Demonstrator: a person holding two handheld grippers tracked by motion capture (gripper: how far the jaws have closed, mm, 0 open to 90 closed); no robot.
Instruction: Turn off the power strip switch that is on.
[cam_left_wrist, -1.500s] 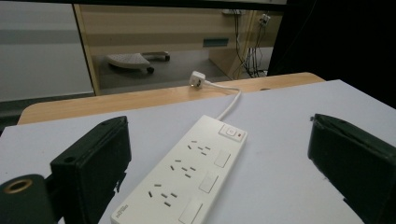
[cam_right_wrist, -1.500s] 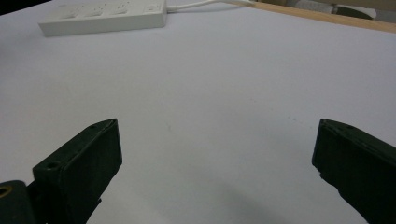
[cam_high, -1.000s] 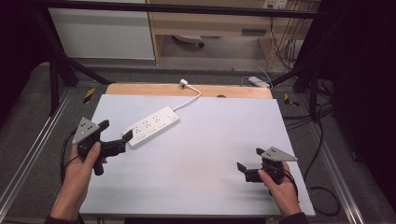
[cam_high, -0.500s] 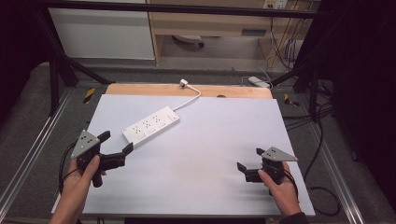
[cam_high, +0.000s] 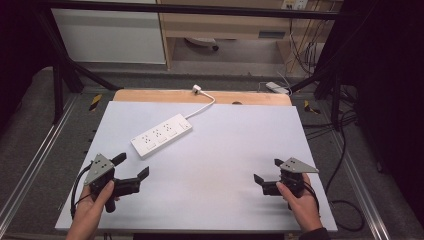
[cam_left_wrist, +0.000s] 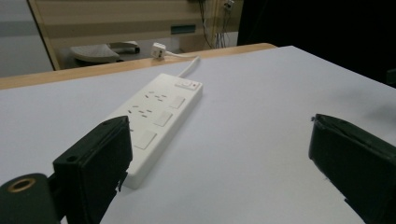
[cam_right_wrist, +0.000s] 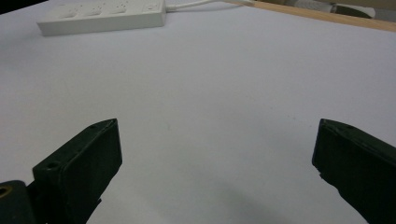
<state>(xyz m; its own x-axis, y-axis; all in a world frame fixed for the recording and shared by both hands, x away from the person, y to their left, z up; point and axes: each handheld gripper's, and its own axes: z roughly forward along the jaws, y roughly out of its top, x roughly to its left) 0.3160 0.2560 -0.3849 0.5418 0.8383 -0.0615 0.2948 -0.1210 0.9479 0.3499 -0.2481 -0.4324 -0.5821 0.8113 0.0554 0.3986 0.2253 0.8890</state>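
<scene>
A white power strip (cam_high: 161, 135) with several sockets lies slantwise on the white table top (cam_high: 220, 150), left of centre; its cord (cam_high: 205, 103) runs back to a plug (cam_high: 196, 89) on the wooden strip. My left gripper (cam_high: 132, 166) is held open near the front left, short of the strip, with nothing between its jaws. The left gripper view has the power strip (cam_left_wrist: 156, 116) just ahead of the left gripper (cam_left_wrist: 219, 163). My right gripper (cam_high: 268, 170) is open at the front right, over bare table. In the right gripper view the power strip (cam_right_wrist: 102, 16) lies far off beyond the right gripper (cam_right_wrist: 215, 163).
A wooden strip (cam_high: 200, 96) edges the table's far side. Metal rails run along both sides of the table. Cables (cam_high: 345, 140) trail on the floor at the right, and a white adapter (cam_high: 276, 88) lies behind the table.
My left gripper has drawn back from the power strip toward the front edge of the table. The right gripper has stayed where it was.
</scene>
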